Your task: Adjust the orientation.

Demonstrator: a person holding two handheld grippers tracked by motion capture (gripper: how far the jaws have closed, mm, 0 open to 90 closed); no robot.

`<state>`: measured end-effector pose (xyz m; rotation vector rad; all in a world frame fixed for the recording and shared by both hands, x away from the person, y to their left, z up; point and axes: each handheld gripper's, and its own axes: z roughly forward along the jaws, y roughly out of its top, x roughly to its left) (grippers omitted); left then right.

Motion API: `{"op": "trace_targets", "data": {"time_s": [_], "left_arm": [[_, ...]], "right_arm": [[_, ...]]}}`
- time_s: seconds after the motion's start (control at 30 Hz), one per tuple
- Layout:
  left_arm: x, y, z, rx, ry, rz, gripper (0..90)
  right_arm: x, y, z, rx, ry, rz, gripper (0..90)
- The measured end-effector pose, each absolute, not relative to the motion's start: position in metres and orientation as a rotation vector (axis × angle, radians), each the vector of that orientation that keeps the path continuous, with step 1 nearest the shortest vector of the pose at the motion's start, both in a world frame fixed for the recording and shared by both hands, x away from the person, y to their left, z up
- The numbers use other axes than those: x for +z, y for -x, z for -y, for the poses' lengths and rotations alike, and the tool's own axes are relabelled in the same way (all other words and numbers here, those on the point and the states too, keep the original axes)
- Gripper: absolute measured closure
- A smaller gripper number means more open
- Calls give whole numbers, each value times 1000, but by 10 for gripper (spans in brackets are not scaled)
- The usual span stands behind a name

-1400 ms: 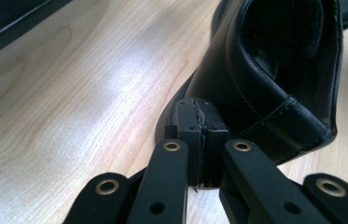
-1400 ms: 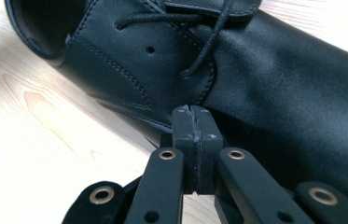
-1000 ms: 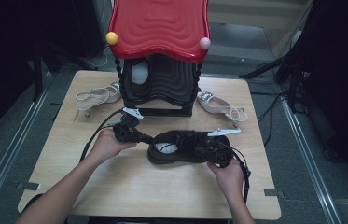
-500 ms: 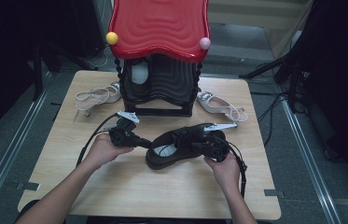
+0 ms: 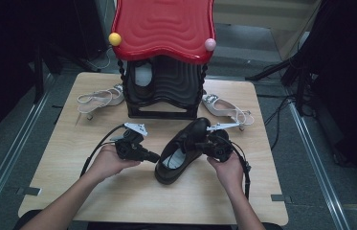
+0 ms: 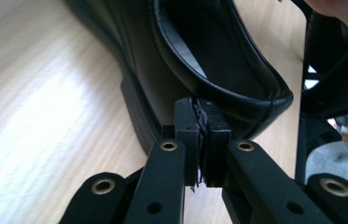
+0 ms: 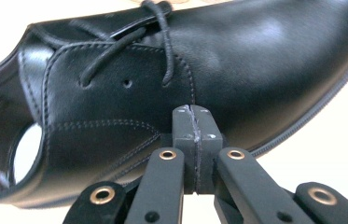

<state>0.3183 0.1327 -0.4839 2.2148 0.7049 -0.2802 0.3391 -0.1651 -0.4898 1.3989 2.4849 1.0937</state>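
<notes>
A black lace-up leather shoe (image 5: 178, 155) lies on the wooden table (image 5: 71, 182), its toe turned toward the rack. My left gripper (image 5: 155, 156) is shut, its tip at the shoe's heel side. In the left gripper view the pads (image 6: 201, 105) meet with nothing between them, just short of the heel (image 6: 237, 88). My right gripper (image 5: 205, 143) is shut too and sits at the shoe's other side. In the right gripper view its closed tip (image 7: 193, 112) rests against the laced upper (image 7: 237, 56).
A black shoe rack (image 5: 164, 96) with a red wavy roof (image 5: 164, 26) stands at the back middle, a shoe (image 5: 142, 76) inside it. White sandals lie to its left (image 5: 99, 98) and right (image 5: 226, 110). Cables trail from both grippers.
The shoe has swung from lying across the table to pointing its toe at the rack. The left gripper has shifted along the heel side; the right hand has barely moved.
</notes>
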Motion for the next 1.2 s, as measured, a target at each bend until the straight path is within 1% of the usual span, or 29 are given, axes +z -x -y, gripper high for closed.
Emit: {"op": "trace_targets", "data": {"time_s": [0.23,0.37,0.47,0.6,0.77,0.83,0.93,1.1,1.2], "left_arm": [[-480,-317,-131,-255,-2205,-703,900],[-479,-325,-135,-199,-2157,-759,900],[-486,-330,-128,-197,-2170,-779,899],[-494,-331,-118,-198,-2195,-779,898],[-495,-330,-117,-232,-2180,-785,900],[-496,-329,-115,-251,-2184,-774,900],[-495,-325,-112,-243,-2188,-766,900],[-498,-320,-108,-306,-2180,-746,900],[-497,-315,-101,-307,-2196,-717,898]], "right_arm": [[-485,-339,172,1117,-1410,-2453,900],[-478,-329,181,1157,-1420,-2426,900],[-483,-322,183,1158,-1438,-2439,900],[-490,-321,177,1125,-1440,-2471,900],[-494,-323,168,1105,-1425,-2484,900],[-493,-324,169,1101,-1425,-2479,900],[-493,-326,171,1108,-1442,-2486,900],[-493,-326,172,1101,-1452,-2482,900],[-493,-326,172,1104,-1459,-2481,900]]}}
